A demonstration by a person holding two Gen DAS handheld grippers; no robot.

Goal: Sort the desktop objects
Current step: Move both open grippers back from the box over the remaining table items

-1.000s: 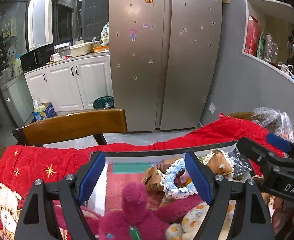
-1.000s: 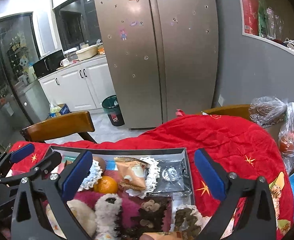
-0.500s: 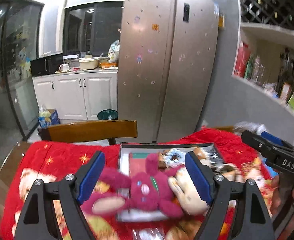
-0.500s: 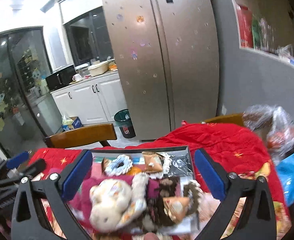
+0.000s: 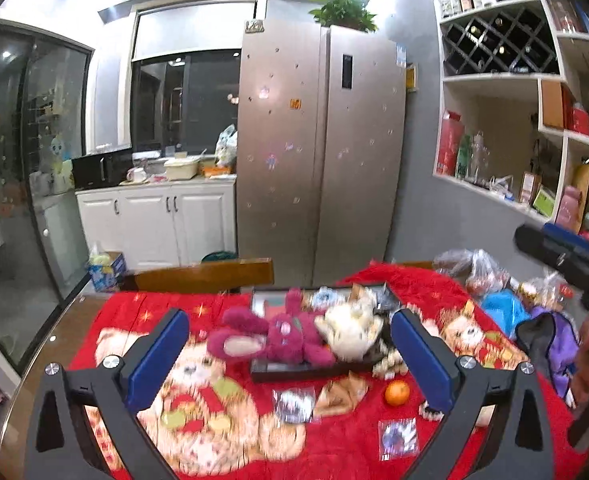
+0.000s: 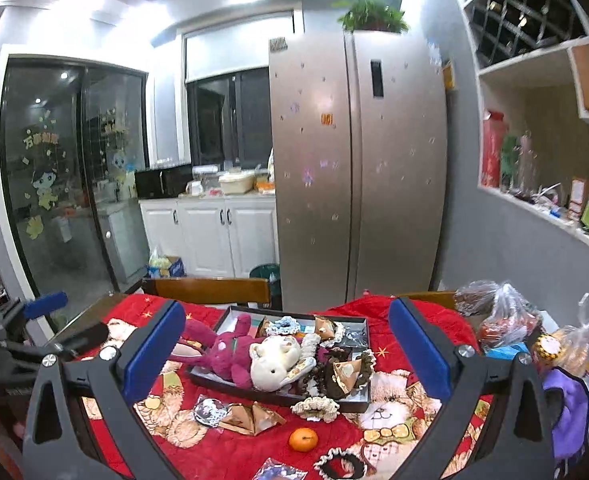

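Observation:
A black tray [image 6: 234, 388] lies on the red blanket [image 6: 406, 320], heaped with a magenta rabbit plush [image 6: 230, 356], a cream bear plush [image 6: 272, 364], scrunchies and snack packets. In front of the tray lie an orange [image 6: 303, 439], brown triangular packets [image 6: 250, 420] and a lace scrunchie [image 6: 316, 406]. My right gripper [image 6: 286, 306] hangs open, back from and above the tray, with nothing held. The left wrist view shows the same tray [image 5: 302, 372], rabbit [image 5: 286, 340] and orange [image 5: 397, 393]. My left gripper [image 5: 288, 316] is open, its jaws still opening, and nothing is gripped.
A wooden chair back [image 6: 210, 290] stands at the table's far edge before a steel fridge [image 6: 354, 160]. Plastic bags of food [image 6: 498, 316] and a purple bag [image 6: 570, 400] crowd the right side. Wall shelves [image 5: 534, 184] are further right.
Both grippers have drawn back and risen away from the tray. The whole tray and the loose things in front of it have come into view.

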